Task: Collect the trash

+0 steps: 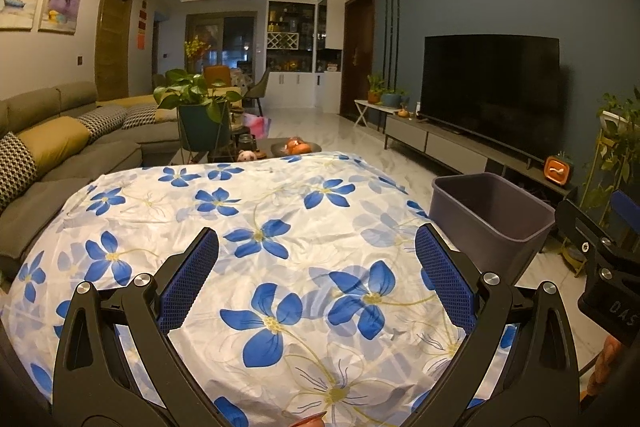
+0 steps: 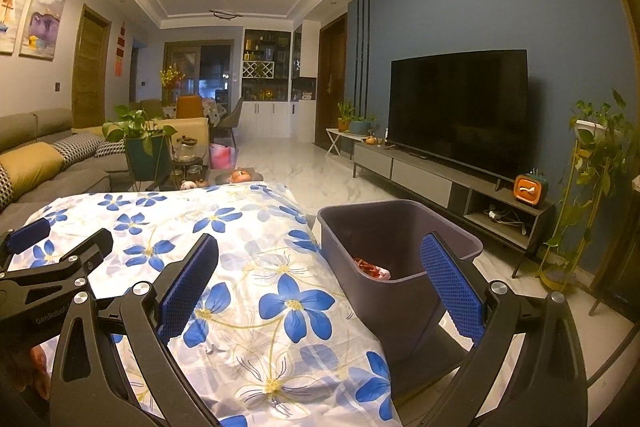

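Both grippers, left (image 1: 316, 283) and right (image 2: 320, 287), hovered with jaws spread wide, holding nothing, over the table's flowered cloth (image 1: 256, 227). "GenRobot" was partly legible on the left gripper's body. Just beside the table, the purple bin (image 2: 400, 251) held red trash (image 2: 370, 269).

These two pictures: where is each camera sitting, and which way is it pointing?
Left wrist: on the left gripper, facing along its open fingers over the flowered cloth into the living room; the right gripper shows at the right edge.
Right wrist: on the right gripper, same direction, looking into the purple bin; the left gripper shows at left.
Shared: cloth, bin, TV, sofa.
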### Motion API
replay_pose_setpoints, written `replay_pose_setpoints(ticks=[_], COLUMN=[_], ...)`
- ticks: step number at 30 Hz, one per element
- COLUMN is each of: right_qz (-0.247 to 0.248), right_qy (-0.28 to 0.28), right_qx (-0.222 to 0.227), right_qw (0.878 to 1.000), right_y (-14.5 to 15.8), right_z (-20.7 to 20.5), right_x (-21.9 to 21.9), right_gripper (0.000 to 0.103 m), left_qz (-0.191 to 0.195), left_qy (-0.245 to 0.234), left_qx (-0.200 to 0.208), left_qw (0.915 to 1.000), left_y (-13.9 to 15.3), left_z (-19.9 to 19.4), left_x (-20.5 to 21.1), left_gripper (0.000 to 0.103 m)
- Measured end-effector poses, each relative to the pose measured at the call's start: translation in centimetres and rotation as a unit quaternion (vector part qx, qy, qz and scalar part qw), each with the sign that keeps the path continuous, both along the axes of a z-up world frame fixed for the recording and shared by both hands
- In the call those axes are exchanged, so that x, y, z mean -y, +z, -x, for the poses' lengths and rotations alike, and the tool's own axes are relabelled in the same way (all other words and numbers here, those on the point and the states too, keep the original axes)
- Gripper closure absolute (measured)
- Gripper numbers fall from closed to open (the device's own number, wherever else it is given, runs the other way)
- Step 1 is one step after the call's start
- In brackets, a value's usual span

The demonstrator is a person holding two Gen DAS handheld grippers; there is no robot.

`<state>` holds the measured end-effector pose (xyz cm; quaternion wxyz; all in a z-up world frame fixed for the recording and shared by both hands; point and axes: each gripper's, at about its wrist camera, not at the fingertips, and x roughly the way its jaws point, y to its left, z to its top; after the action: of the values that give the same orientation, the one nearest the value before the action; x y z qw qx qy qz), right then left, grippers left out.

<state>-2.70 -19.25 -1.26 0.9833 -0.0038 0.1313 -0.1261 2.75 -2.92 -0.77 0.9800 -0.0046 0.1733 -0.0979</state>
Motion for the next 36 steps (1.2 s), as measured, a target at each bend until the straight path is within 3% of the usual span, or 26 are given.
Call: replay_pose_setpoints(ticks=[36], right_qz=[-0.003], right_qy=[0.000], right_qx=[0.002], right_qw=[1.000], right_y=[0.05], right_z=[0.15], right_x=[0.16], right_gripper=[0.006], left_qz=[0.001], left_qy=[-0.005], left_qx=[0.005], left_qw=[1.0000], left_y=[0.31], left_z=[0.16], left_x=[0.56], left_gripper=[0.006])
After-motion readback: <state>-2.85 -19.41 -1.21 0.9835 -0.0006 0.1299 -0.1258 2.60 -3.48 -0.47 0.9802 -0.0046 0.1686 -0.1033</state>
